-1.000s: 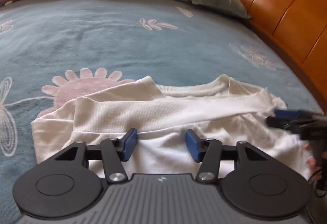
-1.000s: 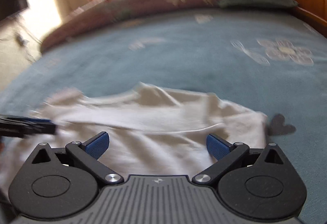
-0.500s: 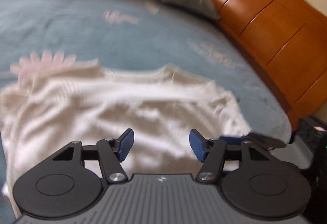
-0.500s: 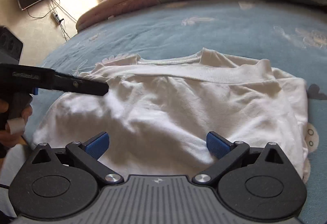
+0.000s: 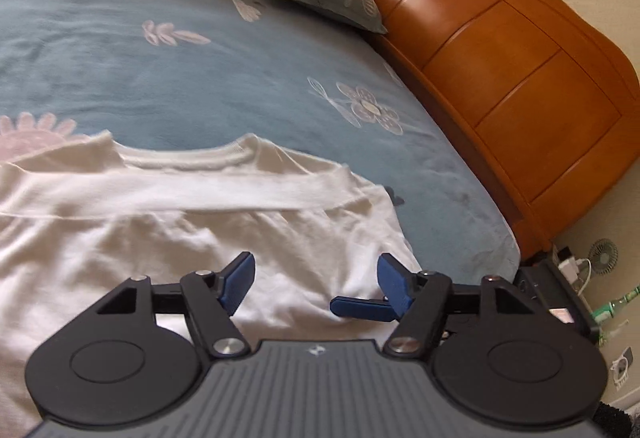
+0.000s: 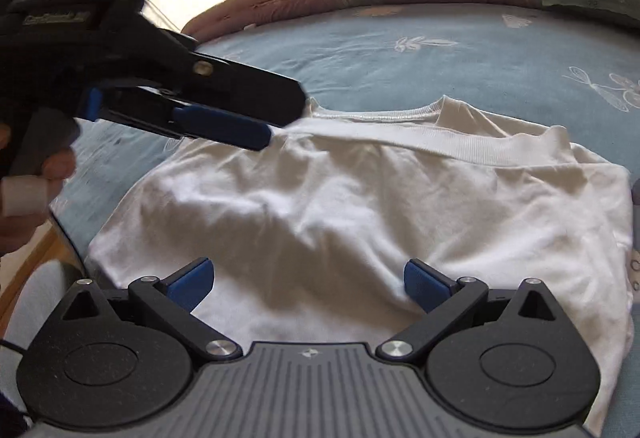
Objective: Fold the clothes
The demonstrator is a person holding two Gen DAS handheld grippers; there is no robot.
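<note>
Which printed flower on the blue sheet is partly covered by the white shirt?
The pink daisy; the white shirt overlaps it, while the white outlined flower lies uncovered.

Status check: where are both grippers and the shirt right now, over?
Left gripper open, right gripper open, both empty. White shirt half-folded on bed. Nothing obstructing.

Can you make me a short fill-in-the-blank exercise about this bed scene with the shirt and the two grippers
1. The garment spread on the bed is a ____ shirt.
2. The bedsheet under it is ____ with a flower print.
3. Both the left gripper and the right gripper have their jaws ____, holding nothing.
4. The headboard is made of ____.

Missing words: white; blue; open; wood
</note>
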